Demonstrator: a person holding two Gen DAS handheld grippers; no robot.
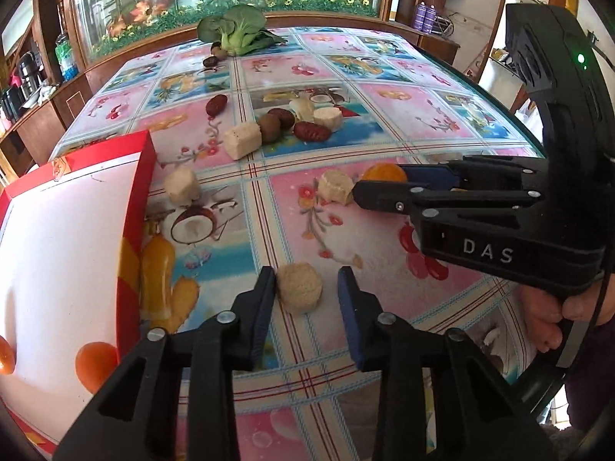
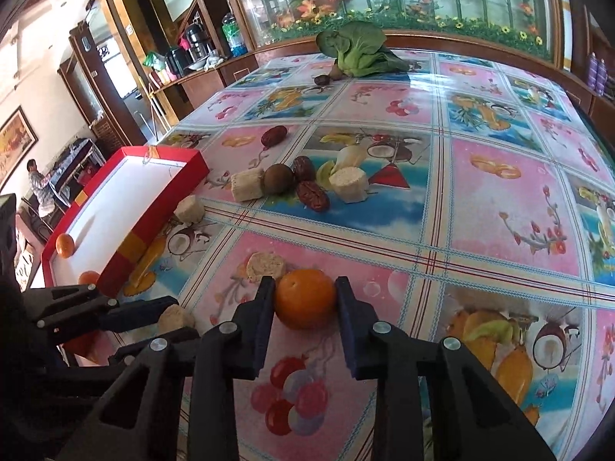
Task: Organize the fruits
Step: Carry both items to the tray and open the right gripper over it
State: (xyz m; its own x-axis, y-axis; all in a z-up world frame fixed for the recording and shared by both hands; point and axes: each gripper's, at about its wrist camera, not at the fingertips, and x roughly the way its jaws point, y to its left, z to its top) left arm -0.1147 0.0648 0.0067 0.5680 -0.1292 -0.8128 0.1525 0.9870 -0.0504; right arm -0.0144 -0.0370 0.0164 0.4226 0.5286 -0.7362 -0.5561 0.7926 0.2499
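In the left wrist view my left gripper is low over the table with a beige cut chunk between its fingers. The chunk touches the left pad, and a narrow gap shows at the right pad. My right gripper is shut on a small orange resting on the cloth, with both pads against its sides. From the left wrist view that right gripper reaches in from the right. A red box with a white floor stands at the left and holds two oranges.
A beige chunk lies just beyond the held orange, another beside the box. Mid-table sit a kiwi, red dates and more chunks. A bok choy lies at the far edge. A person sits in the background.
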